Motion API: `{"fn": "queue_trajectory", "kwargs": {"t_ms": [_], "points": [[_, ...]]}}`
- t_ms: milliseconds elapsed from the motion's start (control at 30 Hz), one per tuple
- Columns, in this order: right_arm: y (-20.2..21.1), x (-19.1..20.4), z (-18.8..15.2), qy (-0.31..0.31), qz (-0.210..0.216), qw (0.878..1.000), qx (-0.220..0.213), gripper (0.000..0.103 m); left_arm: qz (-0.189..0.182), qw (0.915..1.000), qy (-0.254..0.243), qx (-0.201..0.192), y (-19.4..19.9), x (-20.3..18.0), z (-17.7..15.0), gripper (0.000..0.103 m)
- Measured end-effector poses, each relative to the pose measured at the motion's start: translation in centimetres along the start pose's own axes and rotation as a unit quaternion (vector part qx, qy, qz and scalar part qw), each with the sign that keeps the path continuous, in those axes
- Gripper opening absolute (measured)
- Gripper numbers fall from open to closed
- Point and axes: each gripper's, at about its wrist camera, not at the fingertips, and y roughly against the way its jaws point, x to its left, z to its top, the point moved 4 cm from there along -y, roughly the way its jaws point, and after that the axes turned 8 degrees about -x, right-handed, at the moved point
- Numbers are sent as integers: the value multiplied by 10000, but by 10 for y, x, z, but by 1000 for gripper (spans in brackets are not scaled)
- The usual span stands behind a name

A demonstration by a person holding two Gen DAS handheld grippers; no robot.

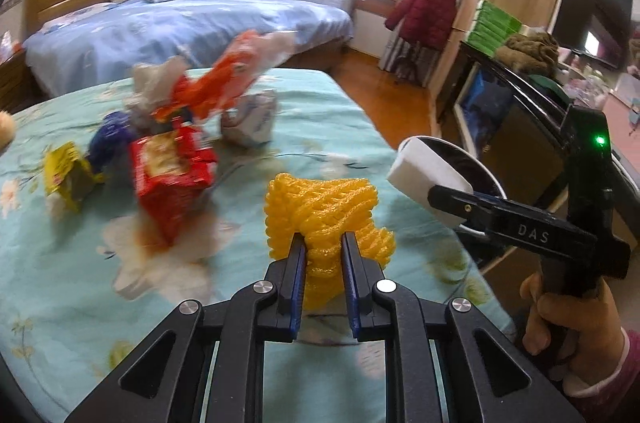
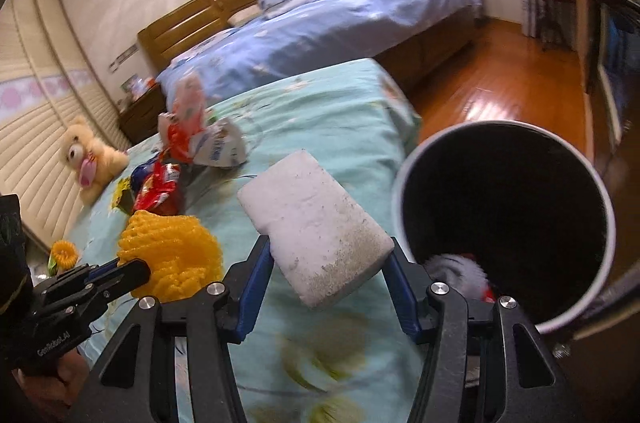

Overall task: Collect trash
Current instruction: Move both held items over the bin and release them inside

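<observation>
The left gripper [image 1: 323,243] pinches a yellow foam net [image 1: 324,211], soft and ribbed. The right gripper [image 2: 326,255] clamps a white foam block [image 2: 316,227], grainy and rectangular, just left of the bin [image 2: 404,183], which already holds some trash. Beyond the fingers, crinkled wrappers [image 1: 172,171] lie uncollected on the bed [image 1: 60,263], so much work remains.

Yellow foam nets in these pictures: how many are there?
2. One yellow foam net is held in the left gripper. A smaller one lies past the bed's edge, beside the left gripper. Wrappers may hide others.
</observation>
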Motion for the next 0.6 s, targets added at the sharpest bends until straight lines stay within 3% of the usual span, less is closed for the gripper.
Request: {"fn": "queue_trajectory", "kwargs": {"t_ms": [600], "points": [[37, -81, 4, -697, -726, 9945, -278, 56, -485, 9977, -463, 115, -62, -66, 23, 16]]}}
